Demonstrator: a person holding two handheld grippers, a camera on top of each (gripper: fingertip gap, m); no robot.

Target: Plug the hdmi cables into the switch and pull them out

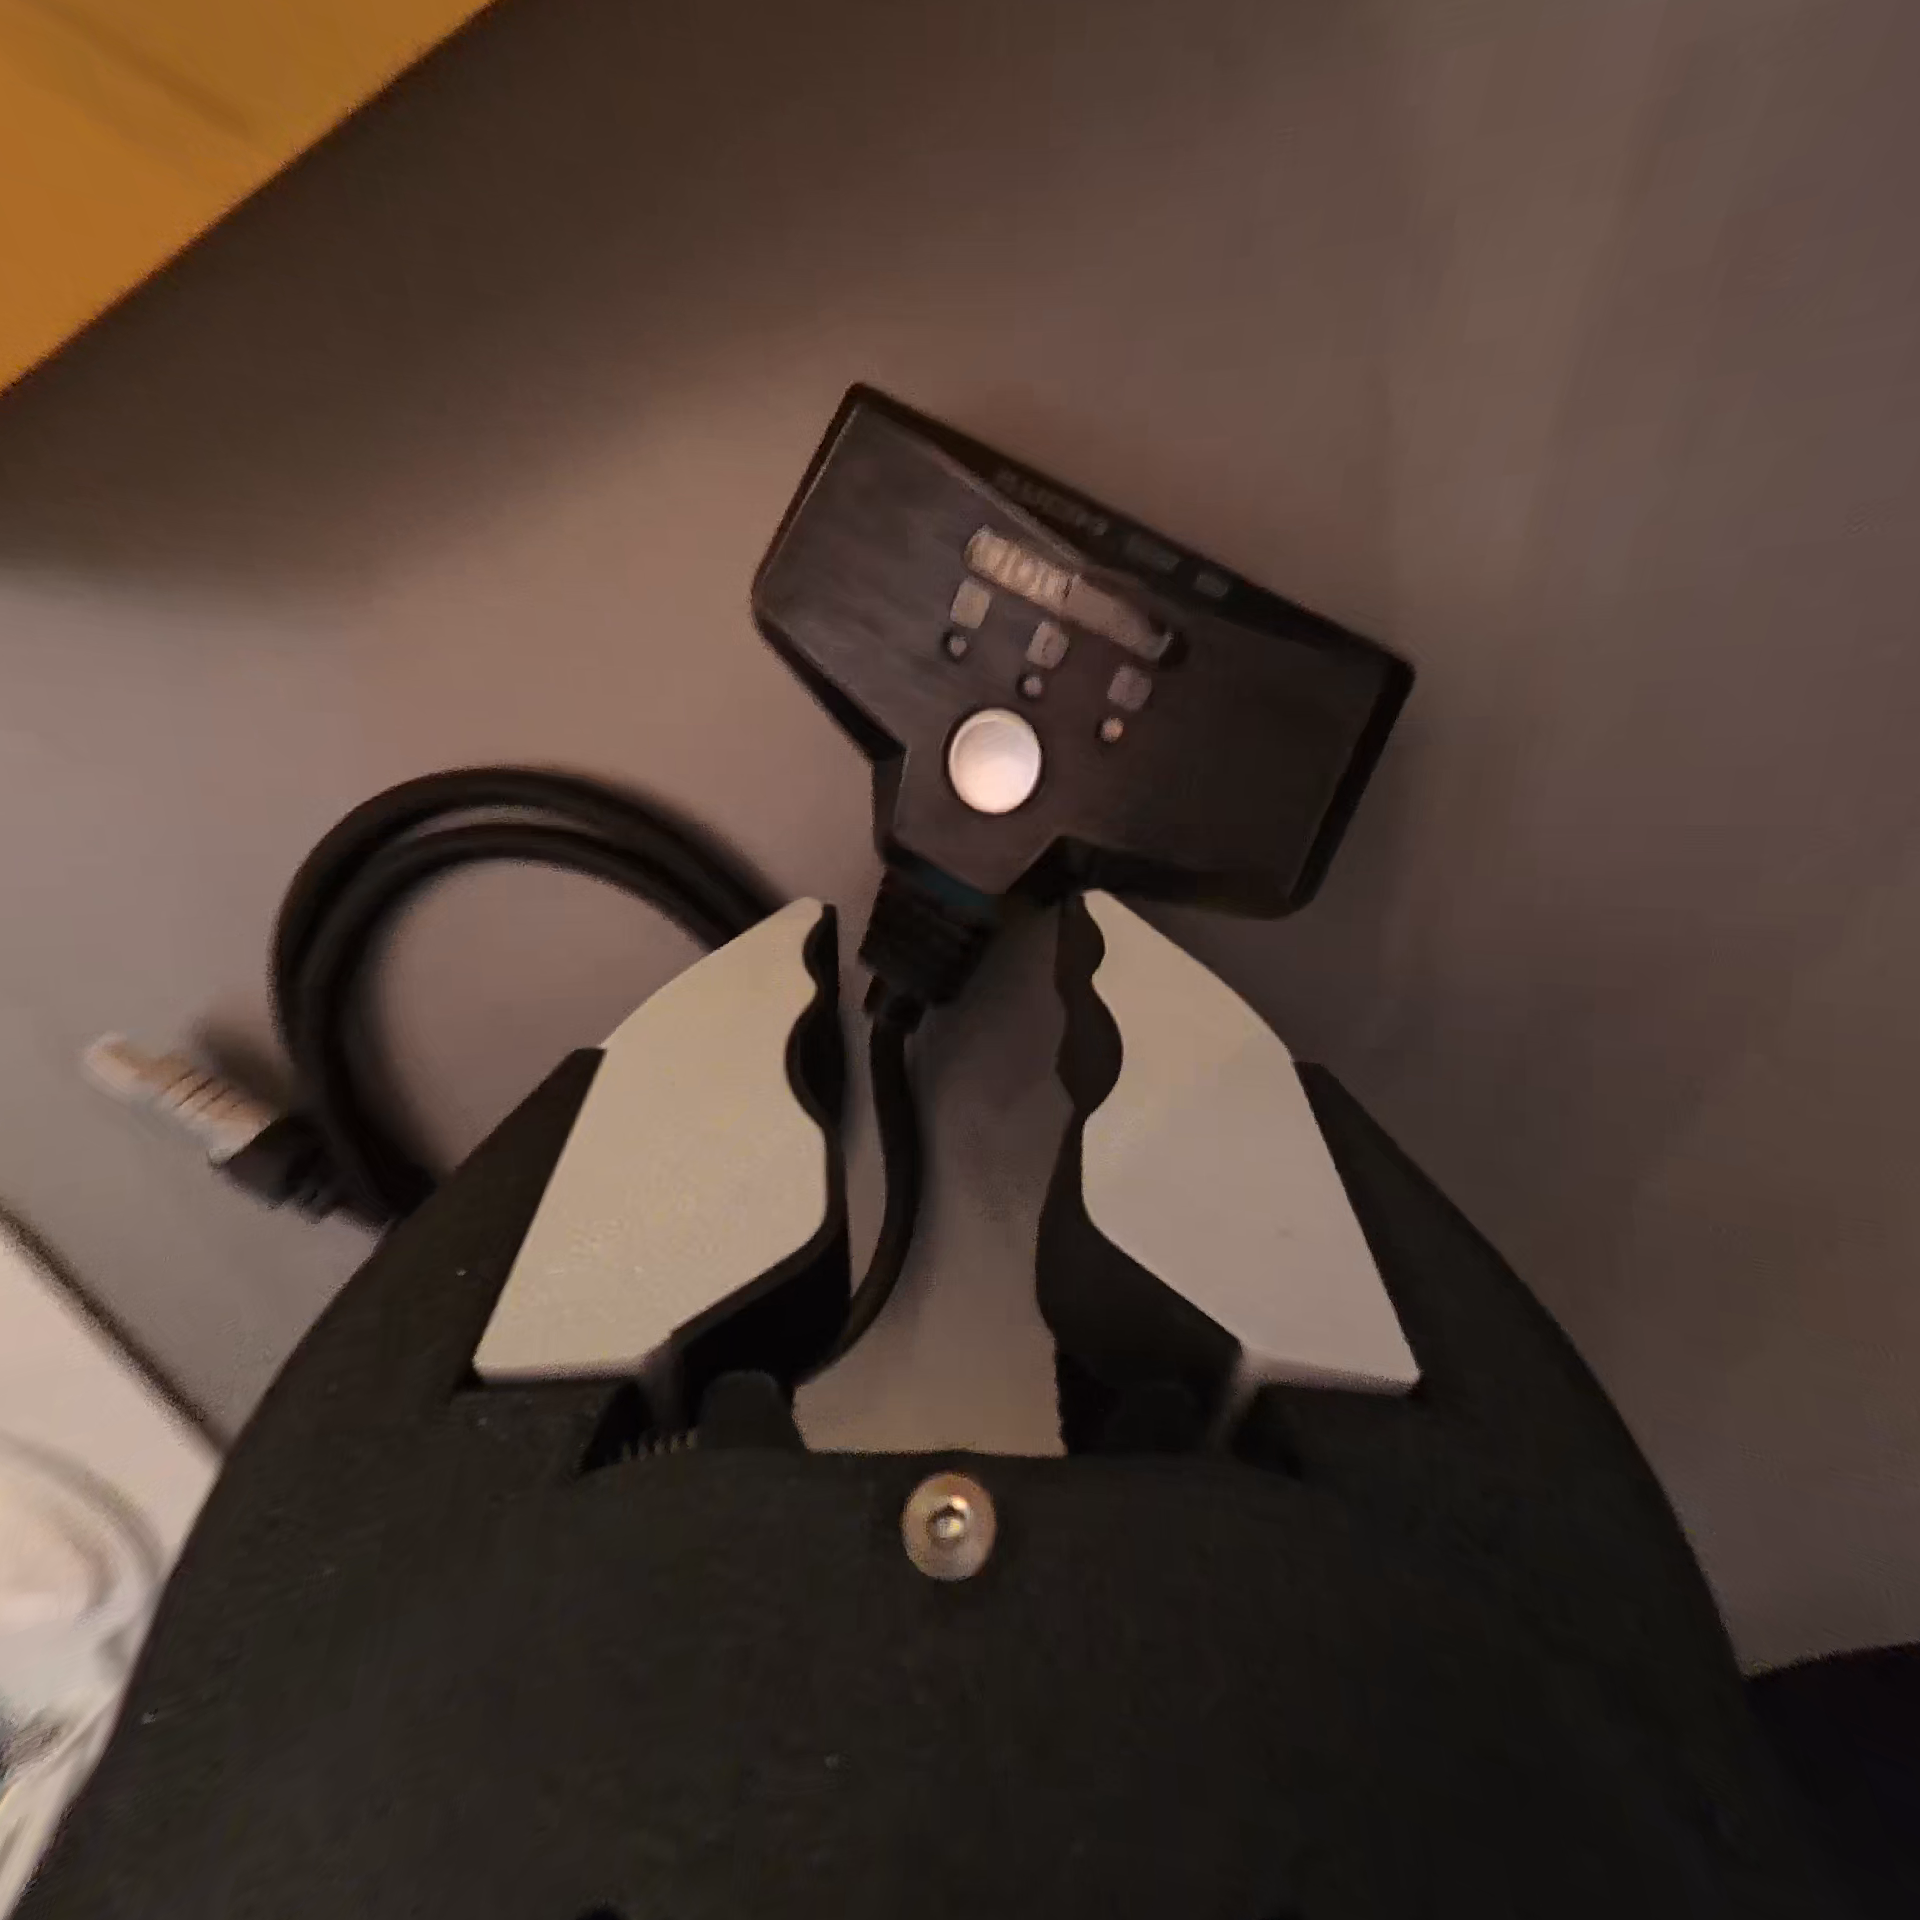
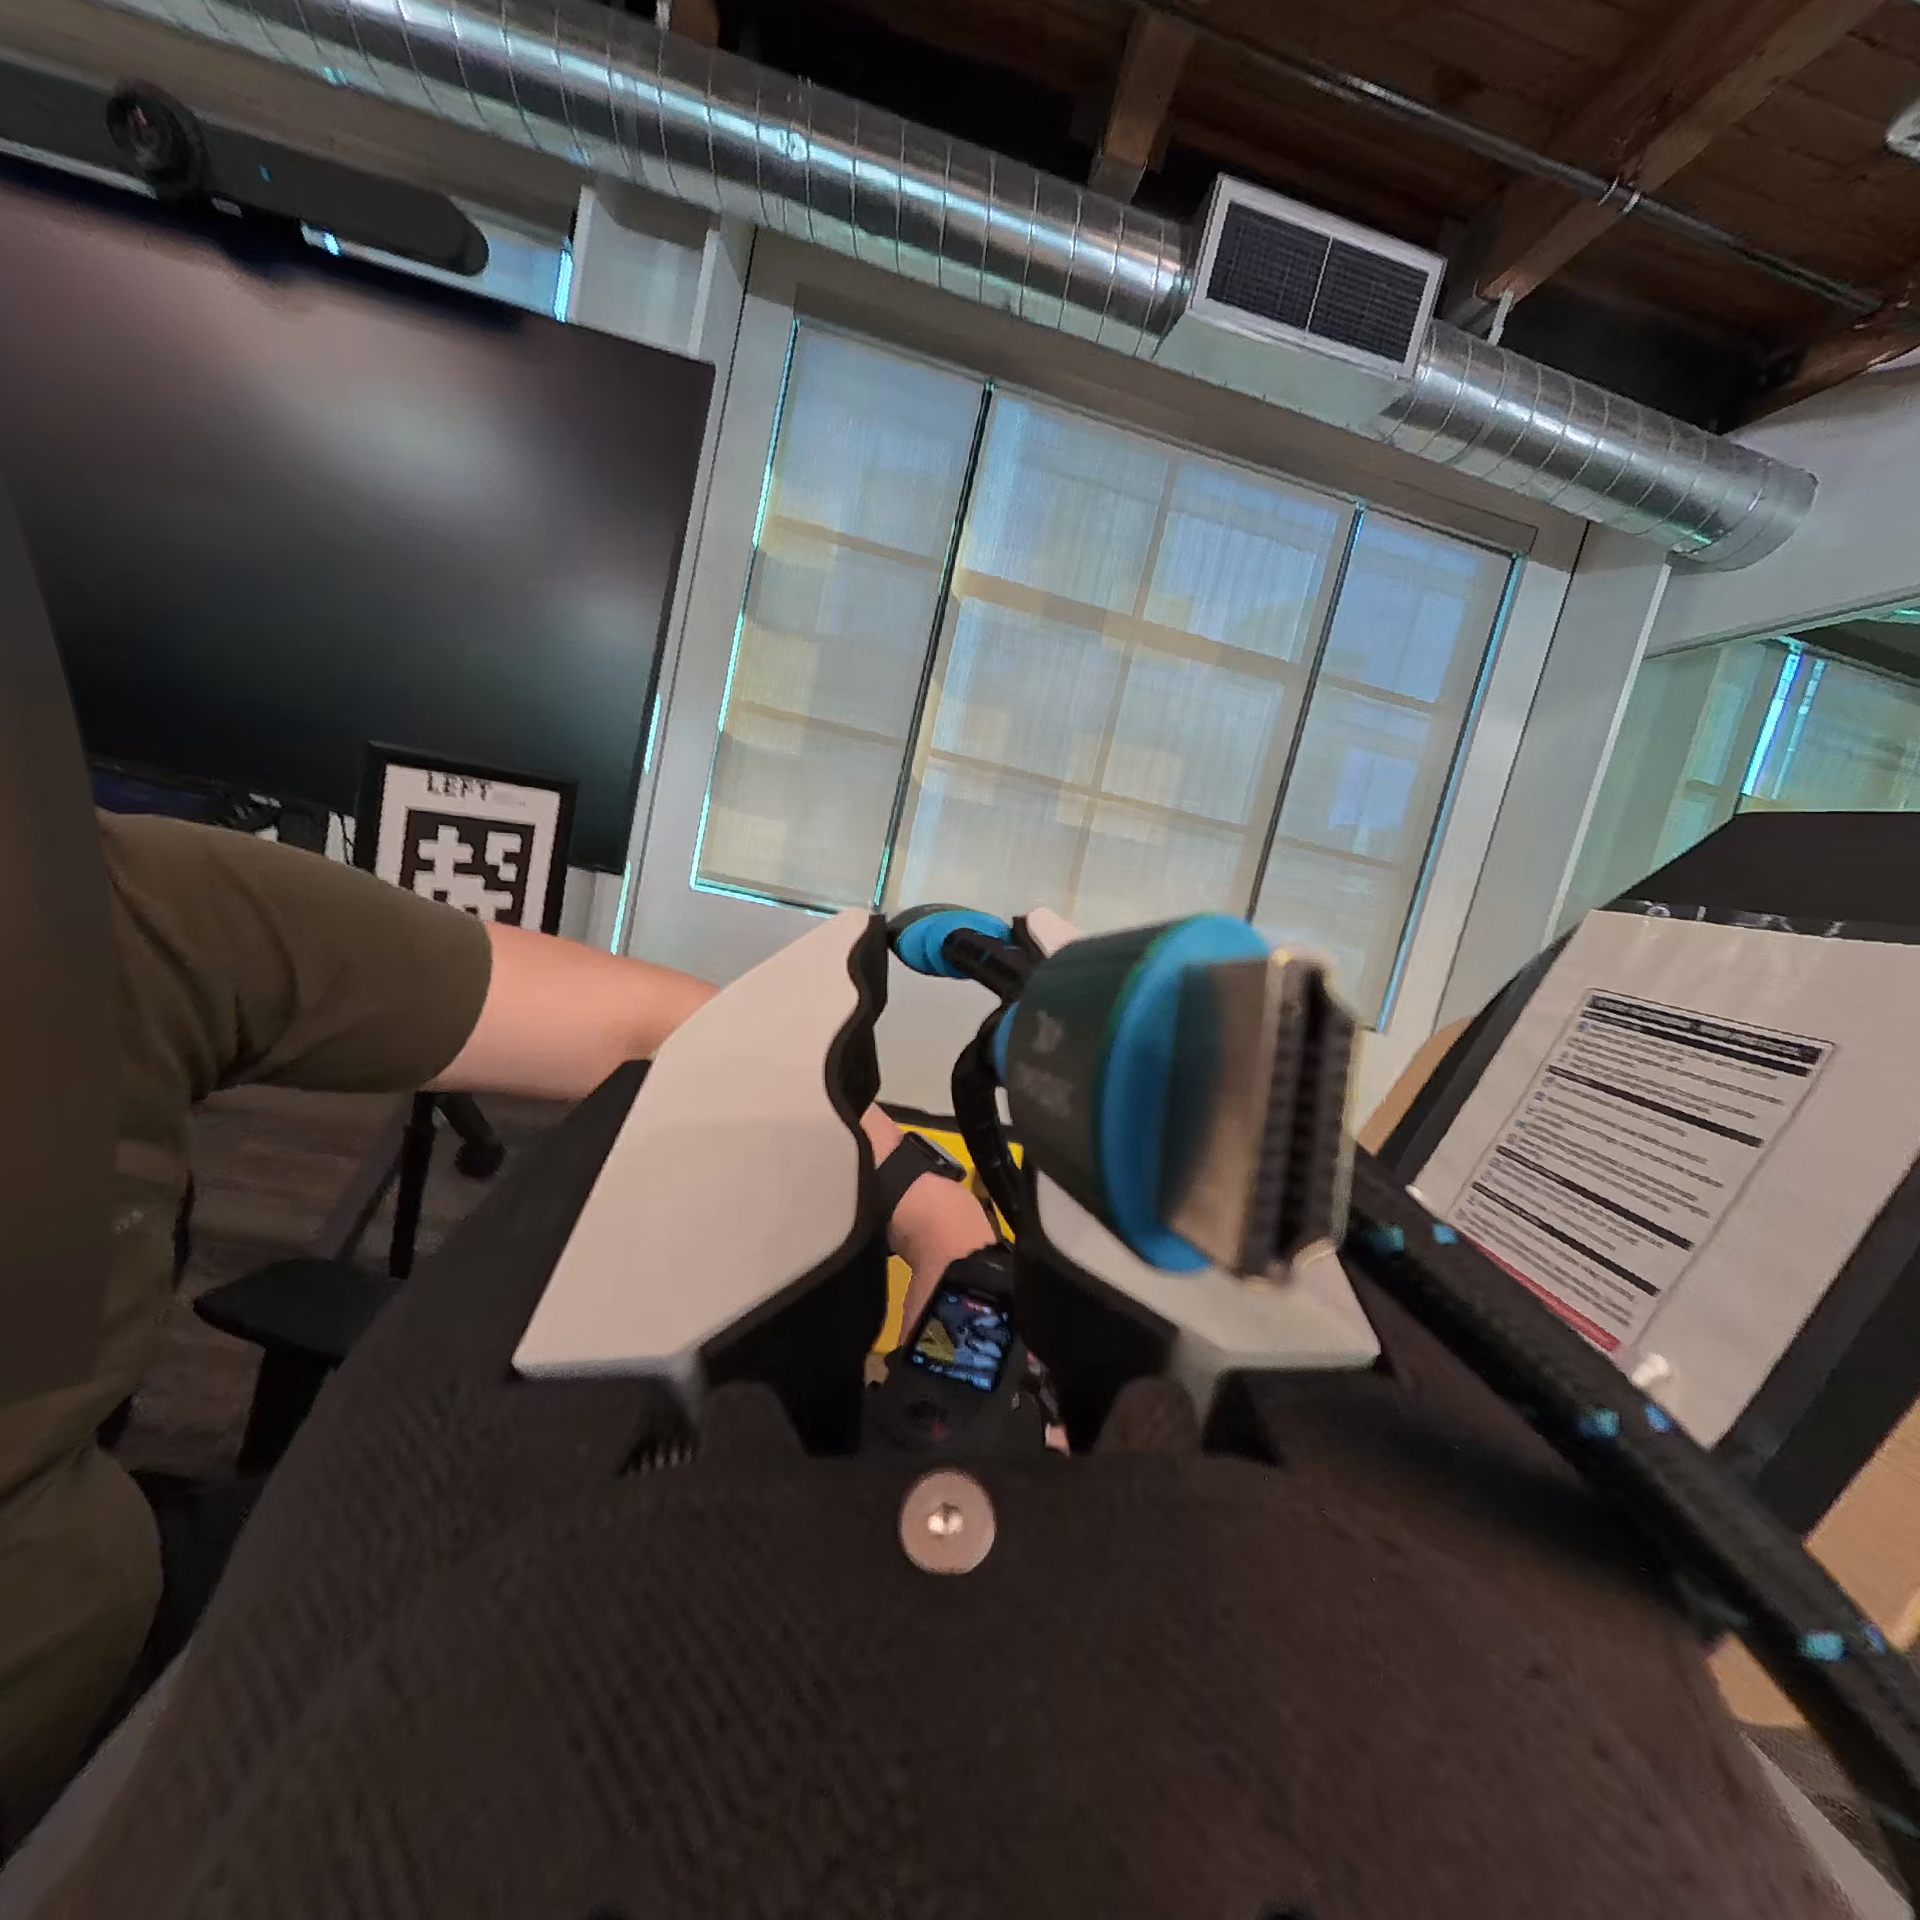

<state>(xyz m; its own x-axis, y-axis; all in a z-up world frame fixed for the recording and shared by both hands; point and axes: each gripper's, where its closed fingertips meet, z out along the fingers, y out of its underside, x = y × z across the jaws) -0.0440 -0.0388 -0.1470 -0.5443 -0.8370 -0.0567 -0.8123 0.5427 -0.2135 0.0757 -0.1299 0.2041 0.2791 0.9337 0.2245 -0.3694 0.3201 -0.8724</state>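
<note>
- Switch [image 1: 1081, 665]: we see it flat on the grey table [image 1: 1558, 416], a small black box with a round button, its own thin cable [image 1: 883, 1174] running back between the left gripper [image 1: 940, 925] fingers.
- Those fingers stand spread just short of the switch's neck, touching nothing that we can make out.
- A coiled black cable [image 1: 343, 935] lies near the switch, on its left.
- The right gripper [image 2: 951, 956] pinches the braided cable just behind the plug [image 2: 1174, 1091], held up in the air; the switch is out of that view.
- We judge the switch light and slick, likely to slide when pushed; we would clamp its narrow neck.
- We judge the plug rigid, the cable springy; grip the plug's shell.
</note>
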